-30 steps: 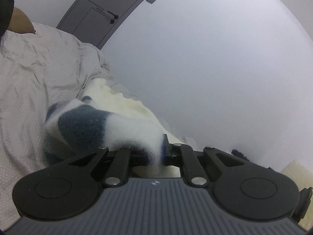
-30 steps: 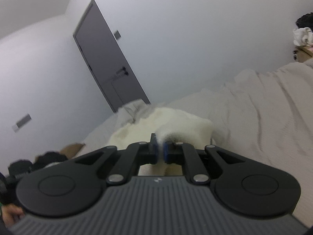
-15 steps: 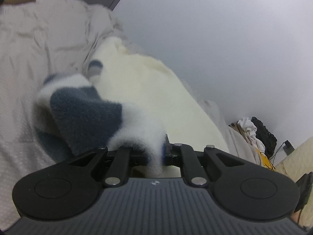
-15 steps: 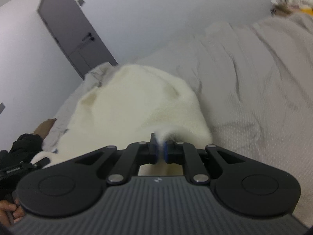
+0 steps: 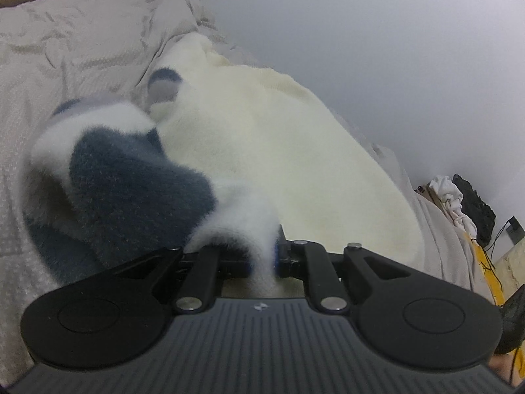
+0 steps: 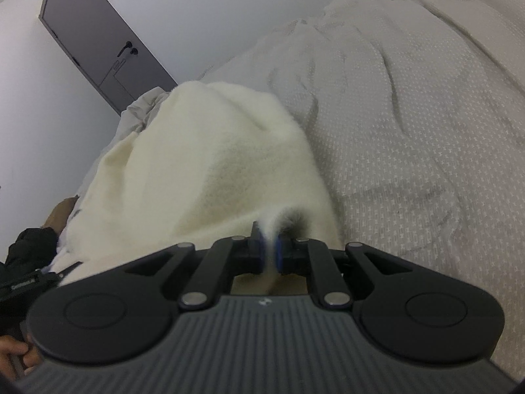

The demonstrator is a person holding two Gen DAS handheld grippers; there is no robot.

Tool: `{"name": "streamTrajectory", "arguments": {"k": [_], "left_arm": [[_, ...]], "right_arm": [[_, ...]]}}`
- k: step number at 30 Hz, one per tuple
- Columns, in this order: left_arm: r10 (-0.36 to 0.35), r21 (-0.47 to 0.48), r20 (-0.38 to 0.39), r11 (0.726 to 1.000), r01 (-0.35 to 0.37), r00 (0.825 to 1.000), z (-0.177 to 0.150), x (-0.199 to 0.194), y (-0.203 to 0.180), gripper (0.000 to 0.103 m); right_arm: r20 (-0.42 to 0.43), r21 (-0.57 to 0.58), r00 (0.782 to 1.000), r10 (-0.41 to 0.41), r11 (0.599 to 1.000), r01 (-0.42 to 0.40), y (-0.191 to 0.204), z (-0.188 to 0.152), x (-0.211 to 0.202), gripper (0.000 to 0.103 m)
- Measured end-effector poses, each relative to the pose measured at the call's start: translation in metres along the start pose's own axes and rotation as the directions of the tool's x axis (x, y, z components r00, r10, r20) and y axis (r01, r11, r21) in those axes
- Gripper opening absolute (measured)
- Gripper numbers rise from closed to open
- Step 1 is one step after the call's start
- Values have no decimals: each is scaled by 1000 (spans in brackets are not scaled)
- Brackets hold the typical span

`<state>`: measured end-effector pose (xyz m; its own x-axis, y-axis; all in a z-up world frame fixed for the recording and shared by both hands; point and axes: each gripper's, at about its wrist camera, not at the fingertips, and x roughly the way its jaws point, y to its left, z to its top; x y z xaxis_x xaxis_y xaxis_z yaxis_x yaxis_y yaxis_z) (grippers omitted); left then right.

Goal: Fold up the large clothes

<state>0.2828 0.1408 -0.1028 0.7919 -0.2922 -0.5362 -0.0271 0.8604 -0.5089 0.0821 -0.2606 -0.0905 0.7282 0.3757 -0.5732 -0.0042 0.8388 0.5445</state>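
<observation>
A large fluffy cream garment [image 5: 269, 138] with dark blue and white patches [image 5: 131, 177] lies spread over the bed. My left gripper [image 5: 264, 256] is shut on a white fuzzy edge of it beside the blue patch. In the right wrist view the same cream garment [image 6: 203, 170] stretches away toward the wall. My right gripper [image 6: 269, 249] is shut on another edge of it, where a small dark tuft shows. Both pinched edges hang just above the bedding.
A beige quilted bedspread [image 6: 410, 115] covers the bed. A grey door [image 6: 95, 42] stands in the white wall behind. A heap of white and black clothes [image 5: 459, 197] lies past the bed's far end. A hand [image 6: 16, 354] holds the other gripper at lower left.
Both grippers have come down and tilted toward the bed with the garment in their grip. More of the cream cloth now lies spread on the bedspread, and the wall fills less of both views.
</observation>
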Motion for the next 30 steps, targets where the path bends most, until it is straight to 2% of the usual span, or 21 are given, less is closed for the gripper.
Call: {"name": "streamTrajectory", "arguments": {"k": [4, 6, 7, 8, 9, 11, 14, 22, 30], "left_arm": [[-20, -30, 26, 999, 21, 999, -6, -11, 1, 15], [-9, -20, 35, 1000, 10, 999, -11, -19, -4, 21], [0, 3, 42, 1000, 0, 999, -14, -22, -8, 24], [5, 24, 49, 1000, -6, 999, -17, -28, -14, 34], [6, 52, 54, 999, -9, 998, -20, -34, -19, 47], [6, 105, 60, 994, -12, 998, -27, -48, -30, 59], [32, 169, 65, 985, -42, 997, -38, -66, -44, 62], [47, 167, 47, 984, -54, 998, -60, -98, -59, 63], [-3, 60, 11, 998, 2, 1000, -86, -124, -58, 63]], "right_arm": [[-9, -1, 1000, -7, 1000, 7, 1, 1, -13, 14], [-7, -36, 1000, -16, 999, 15, 6, 0, -23, 20], [-8, -70, 1000, -25, 997, 25, 12, -2, -28, 30], [-14, -103, 999, -29, 994, 27, 15, -4, -32, 39], [-21, -134, 999, -33, 991, 30, 19, -6, -37, 42], [-26, -182, 999, -45, 983, 40, 29, -11, -47, 55], [-27, -209, 997, -75, 976, 68, 38, -17, -63, 67], [-11, -205, 993, -116, 972, 112, 53, -40, -108, 67], [8, -270, 996, -91, 959, 89, 70, -71, -140, 67]]}}
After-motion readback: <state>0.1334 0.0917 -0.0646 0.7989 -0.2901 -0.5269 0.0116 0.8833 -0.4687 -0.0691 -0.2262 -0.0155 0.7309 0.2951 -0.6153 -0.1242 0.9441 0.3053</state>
